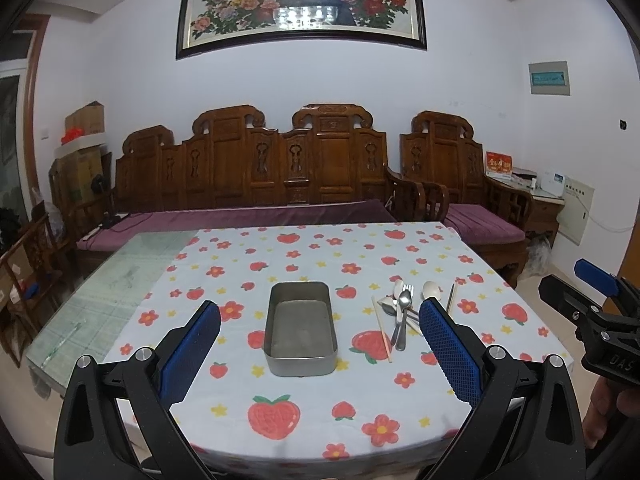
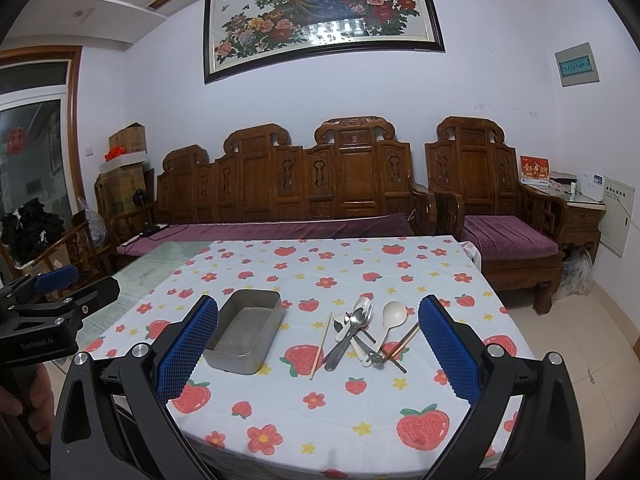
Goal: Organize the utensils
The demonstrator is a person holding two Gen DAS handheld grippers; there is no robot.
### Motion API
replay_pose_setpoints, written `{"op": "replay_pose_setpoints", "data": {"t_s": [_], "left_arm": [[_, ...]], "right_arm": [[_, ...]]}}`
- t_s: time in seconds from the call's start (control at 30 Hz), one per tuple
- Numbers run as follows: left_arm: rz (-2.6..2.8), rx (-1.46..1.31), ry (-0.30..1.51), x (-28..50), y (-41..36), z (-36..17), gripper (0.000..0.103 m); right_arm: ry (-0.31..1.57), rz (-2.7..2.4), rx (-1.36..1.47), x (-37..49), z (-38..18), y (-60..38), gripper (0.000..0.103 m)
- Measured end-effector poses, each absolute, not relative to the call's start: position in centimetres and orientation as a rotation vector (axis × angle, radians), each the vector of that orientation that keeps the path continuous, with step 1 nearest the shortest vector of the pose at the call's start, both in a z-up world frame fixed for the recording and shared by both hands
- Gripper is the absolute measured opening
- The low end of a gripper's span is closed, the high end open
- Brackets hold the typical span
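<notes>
Both the left tool (image 1: pixel 320 344) and right tool (image 2: pixel 318 338) are hovering released; the utensils (image 2: pixel 360 336) are lying mid-frame, right of the tin (image 2: pixel 246 332).

Metal tray (image 2: pixel 245 332) on the table (image 2: pixel 360 424), utensil pile (image 2: pixel 360 336) at its 3 o'clock, lone chopstick (image 2: pixel 321 345) between them, sofa (image 2: pixel 288 192) at 12 o'clock behind

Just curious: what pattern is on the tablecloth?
White tablecloth with red strawberries, red flowers and small yellow stars; clearest in the right wrist view.
</notes>
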State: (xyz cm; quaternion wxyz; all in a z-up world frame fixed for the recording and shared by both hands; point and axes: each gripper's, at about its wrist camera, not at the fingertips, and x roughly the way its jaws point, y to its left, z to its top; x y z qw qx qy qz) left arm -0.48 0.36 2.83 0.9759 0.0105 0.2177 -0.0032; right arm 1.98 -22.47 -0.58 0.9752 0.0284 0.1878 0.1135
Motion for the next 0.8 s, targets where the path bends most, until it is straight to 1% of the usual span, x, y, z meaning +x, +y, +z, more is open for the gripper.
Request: {"op": "replay_pose_setpoints", "data": {"t_s": [0.57, 0.8], "left_arm": [[-0.007, 0.027, 0.444, -0.4, -0.2, 2.3, 0.096], [-0.009, 0.034, 0.467, 0.6, -0.5, 1.0, 0.096]], "right_arm": [[0.380, 0.228, 0.058, 1.9, -0.2, -22.4, 0.100], [0.395, 0.226, 0.061, 2.2, -0.4, -22.6, 0.100]]}}
